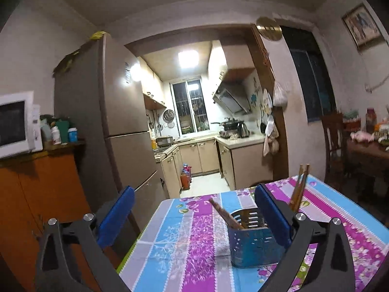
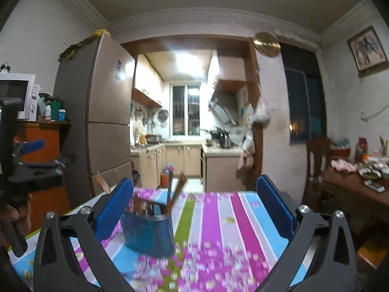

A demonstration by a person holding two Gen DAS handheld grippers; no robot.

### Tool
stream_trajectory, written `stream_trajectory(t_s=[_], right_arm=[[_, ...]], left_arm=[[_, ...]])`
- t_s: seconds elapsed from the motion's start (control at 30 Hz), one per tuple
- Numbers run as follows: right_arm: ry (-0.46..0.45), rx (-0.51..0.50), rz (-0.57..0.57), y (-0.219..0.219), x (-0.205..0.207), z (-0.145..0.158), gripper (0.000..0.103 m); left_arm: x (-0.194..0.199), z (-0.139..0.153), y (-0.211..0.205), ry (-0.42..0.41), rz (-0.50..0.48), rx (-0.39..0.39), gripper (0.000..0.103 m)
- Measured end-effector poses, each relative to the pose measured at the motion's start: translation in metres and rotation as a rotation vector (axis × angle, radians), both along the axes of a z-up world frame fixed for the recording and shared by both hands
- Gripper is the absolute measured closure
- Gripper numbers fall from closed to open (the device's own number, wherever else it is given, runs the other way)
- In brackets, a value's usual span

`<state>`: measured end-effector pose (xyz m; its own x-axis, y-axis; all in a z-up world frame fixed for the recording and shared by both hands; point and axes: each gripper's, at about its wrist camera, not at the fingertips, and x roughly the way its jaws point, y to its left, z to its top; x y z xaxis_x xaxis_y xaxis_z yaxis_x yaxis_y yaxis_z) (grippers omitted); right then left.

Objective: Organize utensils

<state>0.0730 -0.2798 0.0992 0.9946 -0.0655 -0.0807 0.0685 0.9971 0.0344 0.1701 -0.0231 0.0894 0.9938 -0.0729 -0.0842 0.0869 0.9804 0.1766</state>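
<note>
A blue perforated metal utensil holder stands on the striped floral tablecloth. Brown chopsticks lean out of it to the left, and more chopsticks rise behind my right finger. My left gripper is open and empty, with the holder just inside its right finger. In the right wrist view the holder with chopsticks stands beside the left finger of my open, empty right gripper. The left gripper shows at that view's far left.
The table's left edge drops off toward an orange cabinet with a microwave. A fridge stands behind. A wooden chair and a cluttered dark table are at the right. The kitchen lies beyond.
</note>
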Motion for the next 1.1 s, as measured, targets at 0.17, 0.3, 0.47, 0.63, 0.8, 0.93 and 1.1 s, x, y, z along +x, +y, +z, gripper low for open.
stream_trajectory(t_s=[0.17, 0.3, 0.47, 0.63, 0.8, 0.93, 1.1], right_arm=[[0.037, -0.012, -0.092, 0.006, -0.031, -0.011, 0.005], [0.021, -0.018, -0.101, 0.015, -0.054, -0.019, 0.005], [0.038, -0.034, -0.08, 0.026, -0.069, -0.028, 0.005], [0.071, -0.026, -0.106, 0.035, -0.083, -0.038, 0.005], [0.093, -0.011, -0.131, 0.037, -0.092, -0.047, 0.005], [0.099, -0.022, -0.15, 0.034, -0.094, -0.049, 0.005], [0.089, 0.0, -0.16, 0.027, -0.098, -0.047, 0.005]], left_arm=[[-0.035, -0.012, 0.01, 0.039, -0.043, -0.025, 0.005], [-0.048, -0.025, 0.013, 0.12, -0.026, -0.039, 0.005], [-0.065, -0.046, 0.018, 0.108, 0.002, -0.066, 0.005], [-0.078, -0.063, 0.013, 0.135, 0.006, -0.038, 0.005], [-0.082, -0.076, 0.002, 0.15, 0.009, 0.009, 0.005], [-0.081, -0.084, -0.006, 0.147, 0.011, 0.045, 0.005], [-0.087, -0.089, -0.013, 0.126, -0.003, 0.058, 0.007]])
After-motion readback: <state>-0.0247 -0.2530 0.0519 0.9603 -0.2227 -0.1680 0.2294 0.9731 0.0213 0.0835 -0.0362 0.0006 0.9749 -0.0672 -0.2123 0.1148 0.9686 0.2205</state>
